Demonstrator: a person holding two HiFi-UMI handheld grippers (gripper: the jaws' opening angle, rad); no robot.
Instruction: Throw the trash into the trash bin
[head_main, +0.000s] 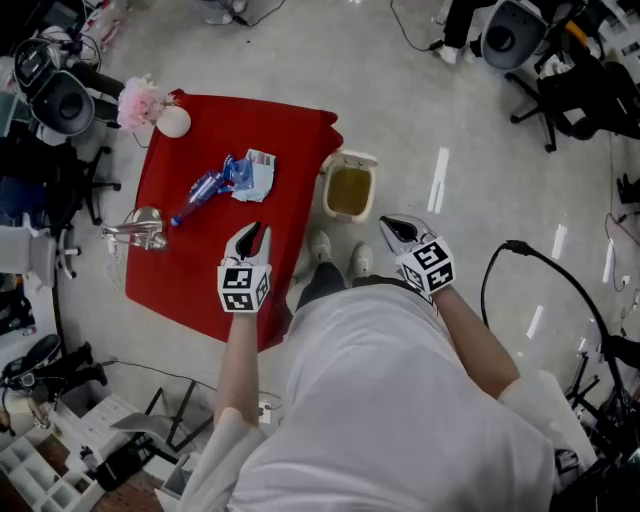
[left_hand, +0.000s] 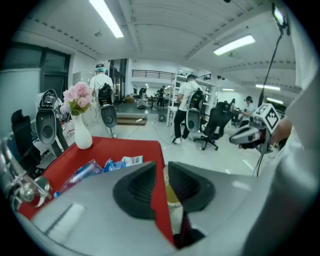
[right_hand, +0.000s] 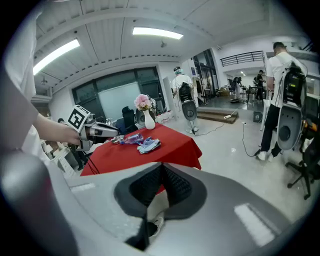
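On the red table (head_main: 200, 270) lie a crushed clear plastic bottle (head_main: 200, 192) and a blue-and-white wrapper (head_main: 250, 175). The beige trash bin (head_main: 349, 187) stands open on the floor just right of the table. My left gripper (head_main: 252, 232) hovers over the table's near right part, a short way short of the wrapper; its jaws stand a little apart with nothing between them. In the left gripper view the left gripper (left_hand: 161, 169) frames the table edge, with the bottle (left_hand: 80, 174) and wrapper (left_hand: 122, 162) ahead to the left. My right gripper (head_main: 392, 226) hangs over the floor near the bin, shut and empty.
A white vase with pink flowers (head_main: 152, 108) stands at the table's far left corner, and a silver metal object (head_main: 140, 232) lies at its left edge. Office chairs, cables and equipment ring the floor. Shoes (head_main: 340, 255) show beside the table.
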